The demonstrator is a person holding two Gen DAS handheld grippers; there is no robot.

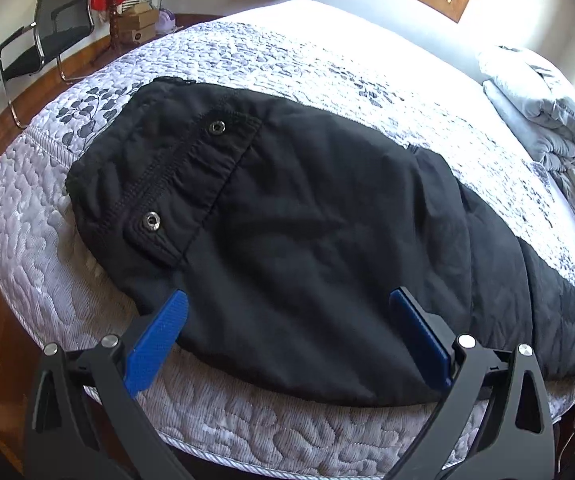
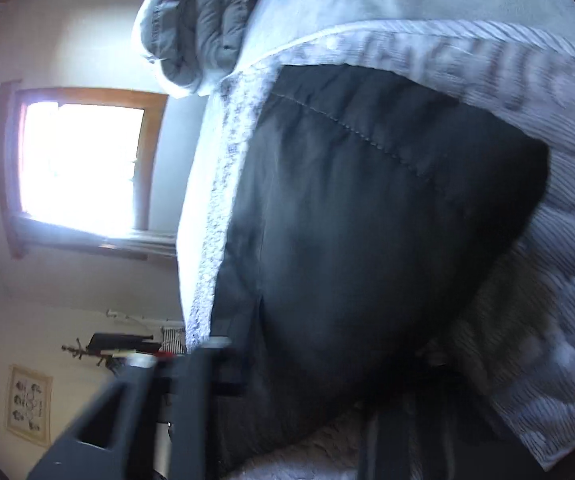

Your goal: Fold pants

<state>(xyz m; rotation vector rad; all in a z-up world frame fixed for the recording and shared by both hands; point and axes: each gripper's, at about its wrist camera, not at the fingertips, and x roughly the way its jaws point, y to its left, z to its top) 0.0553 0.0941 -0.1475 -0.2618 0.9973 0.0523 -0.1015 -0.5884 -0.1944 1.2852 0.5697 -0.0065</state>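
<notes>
Pants [image 1: 307, 216] lie flat along the near edge of the bed [image 1: 287, 52], black, waistband toward the left in the left wrist view, legs running off to the right. They look already doubled leg over leg; two snap studs show by the waistband. A folded grey blanket [image 1: 535, 112] sits well apart at the far right of the bed. A chair [image 1: 43, 36] stands on the floor beyond the bed.

Left gripper [image 1: 287, 320]: jaws wide apart, blue pads hovering over the near hem of the seat area, one pad at the fabric's left edge, the other over the cloth. Nothing between the pads; no grip yet.

Right gripper [image 2: 327, 380]: view is tilted and blurred. Its fingers sit low in the frame against the dark cloth. The jaws read as drawn together; the cloth bunches and lifts toward them, so I judge it clamped on the pants near the leg end, though the pads themselves are hidden.

Step in hand, as I judge it: taking hold of both near corners before folding the length over. Right side appears secured, left side not.

Next move calls for: lower the left pads onto the near edge by the waistband, pinch through all layers, then lift both ends together and carry one end over the other. Risk: catching only the top layer, so the doubled legs slide apart; quilted cover may snag in the pinch.
</notes>
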